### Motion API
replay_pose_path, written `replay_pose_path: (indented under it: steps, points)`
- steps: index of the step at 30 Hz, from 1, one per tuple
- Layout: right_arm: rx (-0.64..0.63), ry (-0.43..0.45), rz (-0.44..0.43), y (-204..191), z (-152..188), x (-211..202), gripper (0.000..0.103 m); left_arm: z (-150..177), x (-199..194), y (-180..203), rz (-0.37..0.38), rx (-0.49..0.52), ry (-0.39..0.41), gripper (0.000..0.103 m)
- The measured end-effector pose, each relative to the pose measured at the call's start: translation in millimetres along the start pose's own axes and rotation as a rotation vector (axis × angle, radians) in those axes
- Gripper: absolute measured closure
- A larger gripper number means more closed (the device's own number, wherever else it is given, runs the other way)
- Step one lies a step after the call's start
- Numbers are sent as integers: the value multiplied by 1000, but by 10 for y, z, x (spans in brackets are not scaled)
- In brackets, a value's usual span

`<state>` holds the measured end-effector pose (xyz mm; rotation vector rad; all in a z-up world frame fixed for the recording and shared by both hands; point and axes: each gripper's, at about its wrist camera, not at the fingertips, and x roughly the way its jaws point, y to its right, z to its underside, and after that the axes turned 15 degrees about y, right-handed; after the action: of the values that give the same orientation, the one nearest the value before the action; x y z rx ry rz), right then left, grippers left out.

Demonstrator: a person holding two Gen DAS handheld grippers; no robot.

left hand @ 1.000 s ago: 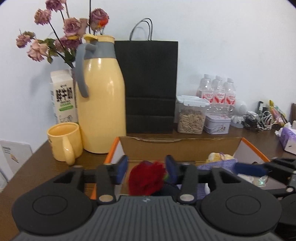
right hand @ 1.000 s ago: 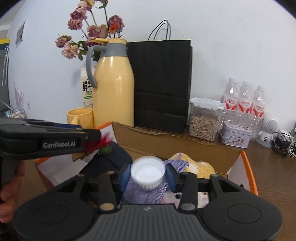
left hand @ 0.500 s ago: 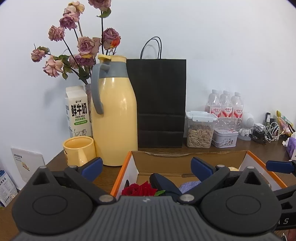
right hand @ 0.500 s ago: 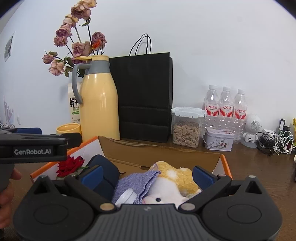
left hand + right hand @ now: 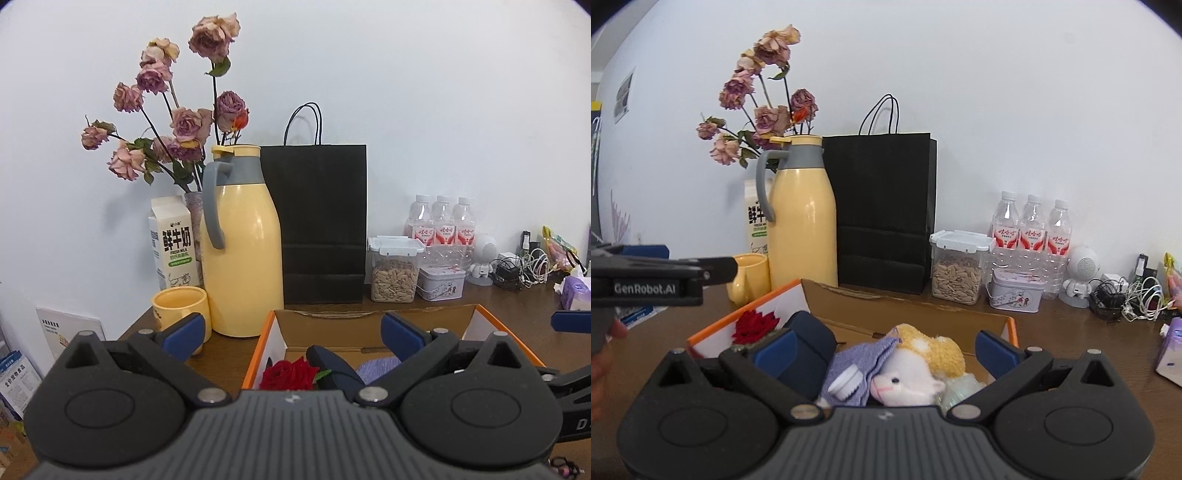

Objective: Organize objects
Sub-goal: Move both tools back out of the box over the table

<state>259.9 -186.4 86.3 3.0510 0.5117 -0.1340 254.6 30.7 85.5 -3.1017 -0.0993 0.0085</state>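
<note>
An orange-edged cardboard box (image 5: 258, 354) lies on the brown table just ahead of both grippers. My left gripper (image 5: 291, 334) is open and empty, above the box's near left corner. Below it lie a red rose (image 5: 288, 374), a dark blue item (image 5: 332, 365) and a purple cloth (image 5: 373, 369). My right gripper (image 5: 882, 349) is open too, with nothing between its pads. Under it the box (image 5: 923, 314) holds the rose (image 5: 753, 326), the purple cloth (image 5: 857, 360), a white-capped bottle (image 5: 846, 382) and a white and yellow plush toy (image 5: 916, 373).
Behind the box stand a yellow thermos jug (image 5: 240, 258), a yellow mug (image 5: 181, 306), a milk carton (image 5: 171, 243), dried roses (image 5: 177, 125), a black paper bag (image 5: 321, 221), a seed jar (image 5: 395, 269), a tin (image 5: 441, 282) and water bottles (image 5: 441, 225). Cables (image 5: 524, 266) lie far right.
Both grippers went from shut to wide open. The rose left the left jaws and the white-capped bottle left the right jaws; both now lie in the box. Both grippers pulled back and up.
</note>
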Motion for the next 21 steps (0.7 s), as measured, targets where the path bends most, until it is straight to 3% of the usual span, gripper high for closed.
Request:
replay_pose_path:
  steps: [10,21]
  points:
    - [-40,-80,4,19,182,-491,0,105,-443,-53,-3,16,-48,0]
    - [-31,-225,-3,5,623,-816,0,389,-838,-127,1,20,-145,0]
